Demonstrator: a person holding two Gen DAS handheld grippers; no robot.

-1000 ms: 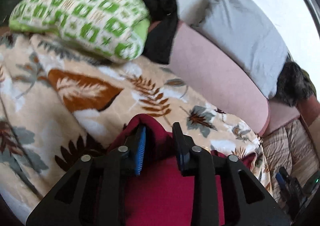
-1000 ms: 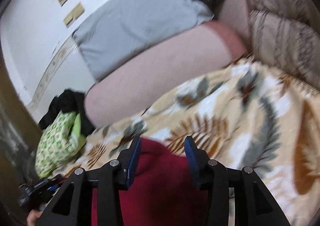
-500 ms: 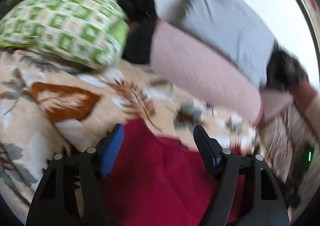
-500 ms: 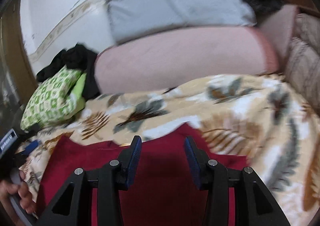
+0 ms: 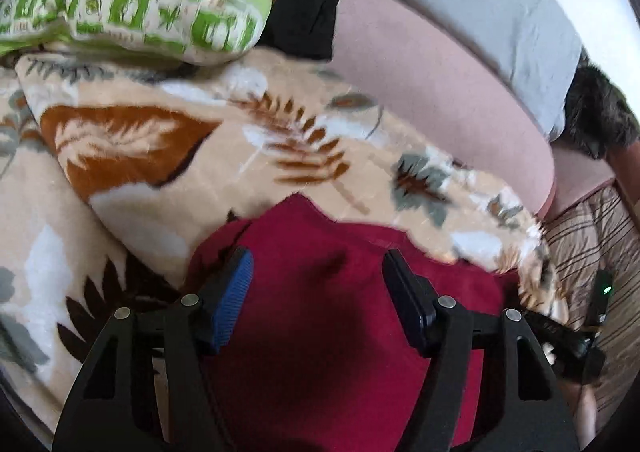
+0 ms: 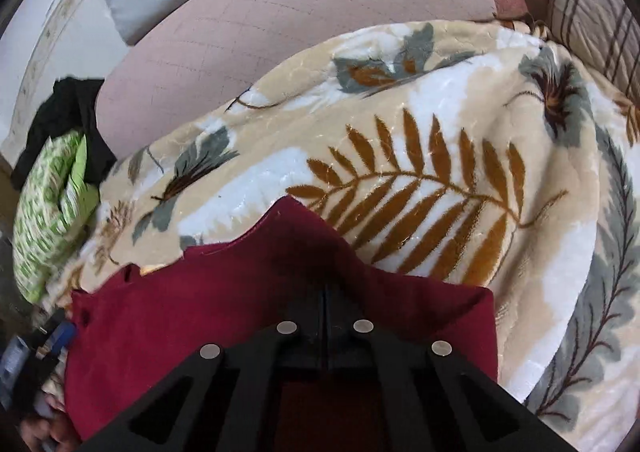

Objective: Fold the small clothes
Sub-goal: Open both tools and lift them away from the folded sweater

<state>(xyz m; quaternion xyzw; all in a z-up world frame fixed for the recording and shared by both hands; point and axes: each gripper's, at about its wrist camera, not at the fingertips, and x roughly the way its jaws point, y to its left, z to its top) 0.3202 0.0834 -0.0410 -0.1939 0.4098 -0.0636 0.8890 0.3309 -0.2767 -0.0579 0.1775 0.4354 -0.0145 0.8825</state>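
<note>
A dark red garment (image 5: 344, 316) lies on a beige leaf-patterned blanket (image 5: 224, 156); it also shows in the right wrist view (image 6: 208, 292). My left gripper (image 5: 318, 284) is open, its blue-padded fingers (image 5: 236, 292) spread wide just above the cloth, holding nothing. My right gripper (image 6: 325, 292) is shut, its jaws pressed together on a raised fold of the red garment; the fingertips are buried in the cloth. The blanket (image 6: 440, 156) stretches beyond the garment's far edge.
A green-and-white patterned pillow (image 5: 132, 0) and black clothing (image 5: 308, 4) lie at the far left. A pink cushion (image 5: 432, 92) and a grey pillow (image 5: 488, 12) line the back. A striped quilt (image 5: 588, 252) is at the right. A hand (image 6: 44, 428) shows at the lower left.
My left gripper opened wide, letting go of the red garment. My right gripper went from open to shut on the garment and dropped closer to the blanket.
</note>
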